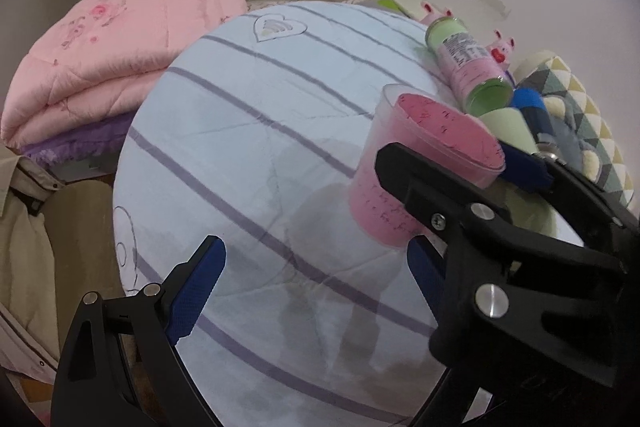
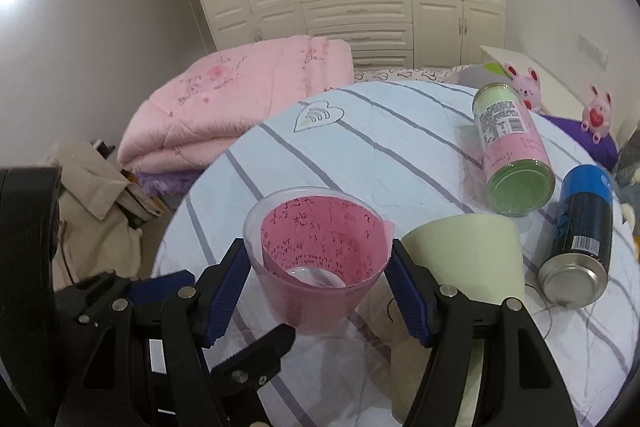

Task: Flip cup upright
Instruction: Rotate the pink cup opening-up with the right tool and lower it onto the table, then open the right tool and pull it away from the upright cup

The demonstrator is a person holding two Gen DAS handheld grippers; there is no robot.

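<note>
A clear plastic cup with a pink paper lining stands upright on the round table with the striped cloth, its mouth up. My right gripper is shut on the cup, one blue pad on each side of it. In the left wrist view the same cup stands at the right, with the right gripper's black fingers around it. My left gripper is open and empty, just left of and below the cup.
A pale green cone-shaped cup lies on its side right of the pink cup. A pink-and-green can and a blue can lie further right. A folded pink quilt is behind the table. Plush toys sit at the far right.
</note>
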